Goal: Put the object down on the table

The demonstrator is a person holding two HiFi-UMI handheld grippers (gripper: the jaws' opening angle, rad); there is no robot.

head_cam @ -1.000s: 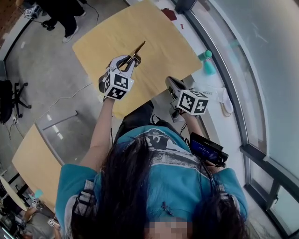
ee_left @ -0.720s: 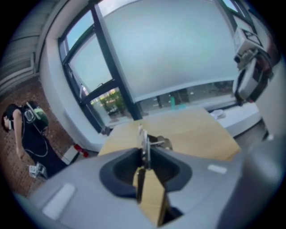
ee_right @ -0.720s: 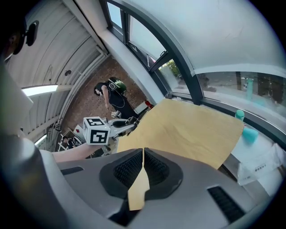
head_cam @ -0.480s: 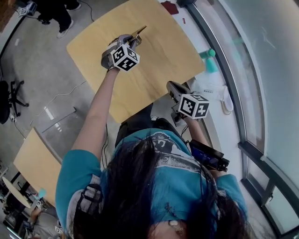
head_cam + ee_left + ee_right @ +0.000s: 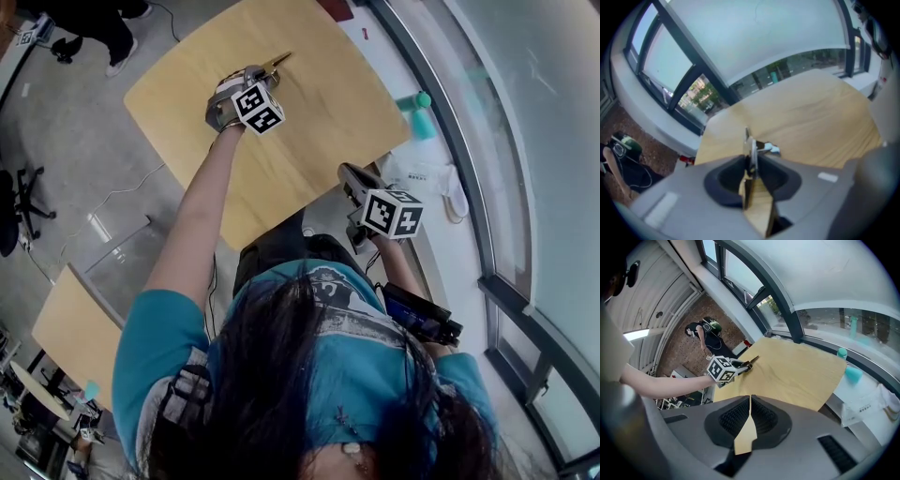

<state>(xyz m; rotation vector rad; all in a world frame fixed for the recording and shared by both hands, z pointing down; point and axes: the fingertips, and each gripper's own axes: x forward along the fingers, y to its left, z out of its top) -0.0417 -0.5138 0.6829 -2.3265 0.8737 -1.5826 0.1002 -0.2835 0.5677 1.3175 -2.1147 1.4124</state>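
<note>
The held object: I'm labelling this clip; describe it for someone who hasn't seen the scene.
Find the light wooden table by the window. Over its left side the left gripper is shut on a slim brass-coloured object, tip poking past the jaws; the right gripper holds nothing.

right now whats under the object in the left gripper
Bare table lies under the object clamped in the left gripper. The gripper hides the wood right below it, so contact cannot be told.

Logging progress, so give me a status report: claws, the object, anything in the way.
Left claw shut on thin metal object, over wooden table, not released. Right claw shut, empty, by table's near edge. Nothing seen in the way.
</note>
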